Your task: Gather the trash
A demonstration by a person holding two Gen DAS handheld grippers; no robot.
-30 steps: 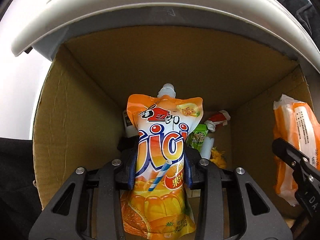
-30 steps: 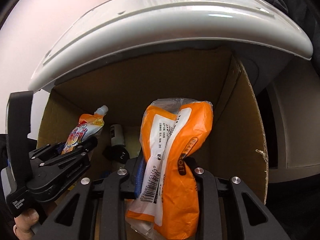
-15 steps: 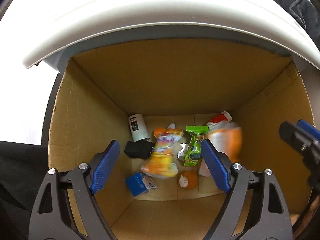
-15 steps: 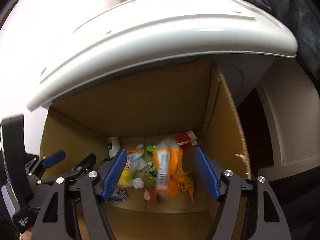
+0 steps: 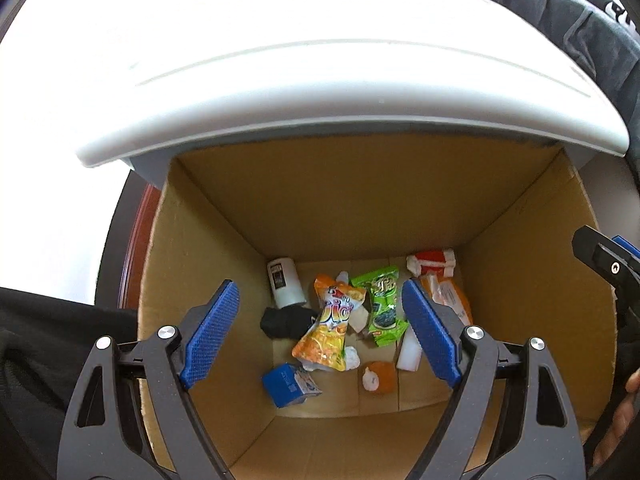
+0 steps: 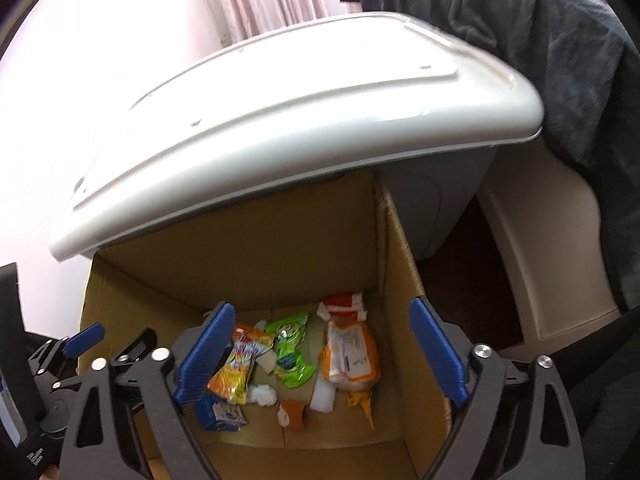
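A: Entry one, the left gripper (image 5: 320, 330)?
B: Black plastic frame with triangular cut-outs; two fingers faced with blue ribbed pads (image 5: 210, 334); silver round-headed screws at the pivots.
A: Entry two, the right gripper (image 6: 322, 354)?
B: Same pattern: black arms, blue pads (image 6: 438, 354), silver screws. White lettering, too small to read, marks the left unit's body.
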